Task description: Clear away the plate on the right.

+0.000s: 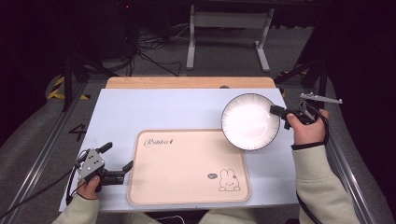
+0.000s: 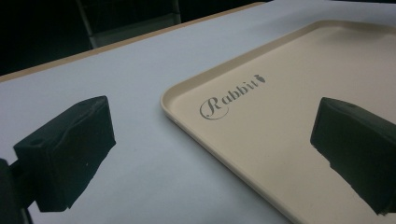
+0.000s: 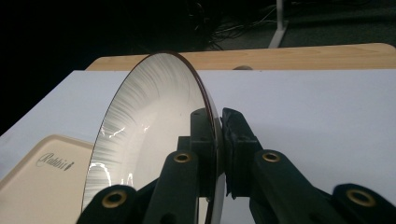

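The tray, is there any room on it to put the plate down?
Yes. The tray is bare apart from its printed rabbit. The white table behind it is bare too. It is tighter at the tray's right corner, where the right gripper holds the plate.

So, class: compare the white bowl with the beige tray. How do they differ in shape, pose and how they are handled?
The bowl is round and white with a dark rim; the tray is a beige rounded rectangle printed with a rabbit. The bowl is gripped at its rim by the right gripper; the tray lies flat on the table, untouched, with the left gripper open beside it. Both face up.
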The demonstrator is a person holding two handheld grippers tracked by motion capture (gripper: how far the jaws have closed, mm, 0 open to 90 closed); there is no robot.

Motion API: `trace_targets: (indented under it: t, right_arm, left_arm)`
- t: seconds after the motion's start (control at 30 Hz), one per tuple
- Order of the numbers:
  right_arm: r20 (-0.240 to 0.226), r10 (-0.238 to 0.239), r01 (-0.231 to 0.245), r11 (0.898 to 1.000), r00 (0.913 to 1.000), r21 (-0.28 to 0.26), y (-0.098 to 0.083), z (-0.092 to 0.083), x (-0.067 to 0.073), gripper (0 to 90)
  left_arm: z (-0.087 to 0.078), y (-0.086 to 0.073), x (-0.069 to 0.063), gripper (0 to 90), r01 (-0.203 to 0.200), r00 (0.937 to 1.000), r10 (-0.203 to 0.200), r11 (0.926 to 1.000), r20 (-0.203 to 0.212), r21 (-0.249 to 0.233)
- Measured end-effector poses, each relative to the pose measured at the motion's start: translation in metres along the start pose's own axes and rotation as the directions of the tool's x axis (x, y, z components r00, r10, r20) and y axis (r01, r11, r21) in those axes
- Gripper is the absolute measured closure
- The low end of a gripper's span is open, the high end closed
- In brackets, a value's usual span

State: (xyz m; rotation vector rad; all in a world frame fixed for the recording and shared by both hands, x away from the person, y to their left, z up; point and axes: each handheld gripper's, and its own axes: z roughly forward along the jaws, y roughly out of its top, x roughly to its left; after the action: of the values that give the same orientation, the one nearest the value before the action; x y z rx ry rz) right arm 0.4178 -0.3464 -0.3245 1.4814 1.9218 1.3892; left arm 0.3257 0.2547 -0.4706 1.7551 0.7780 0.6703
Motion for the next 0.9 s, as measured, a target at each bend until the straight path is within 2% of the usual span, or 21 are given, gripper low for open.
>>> trace_targets:
  t: [0.23, 0.33, 0.47, 0.9]
  right_arm:
    - [-0.067, -0.013, 0.014, 1.0, 0.9977, 0.015, 0.0, 0.011, 0.022, 84.1]
    - [-0.079, -0.019, 0.02, 1.0, 0.9967, 0.018, 0.0, 0.013, 0.026, 84.0]
    - [-0.113, -0.033, 0.037, 0.999, 0.9931, 0.033, 0.0, 0.021, 0.04, 84.0]
    - [-0.182, -0.054, 0.065, 0.997, 0.9817, 0.052, -0.003, 0.037, 0.067, 83.8]
  left_arm:
    - [0.0, 0.0, 0.0, 0.3, 0.0, 1.0, 0.0, 1.0, 0.003, 0.004]
    - [0.0, 0.0, 0.0, 0.3, 0.001, 1.0, -0.001, 1.0, 0.002, 0.003]
    - [0.0, 0.0, 0.0, 0.3, -0.001, 1.0, 0.001, 1.0, 0.003, 0.003]
    - [0.0, 0.0, 0.0, 0.3, 0.0, 1.0, 0.0, 1.0, 0.004, 0.003]
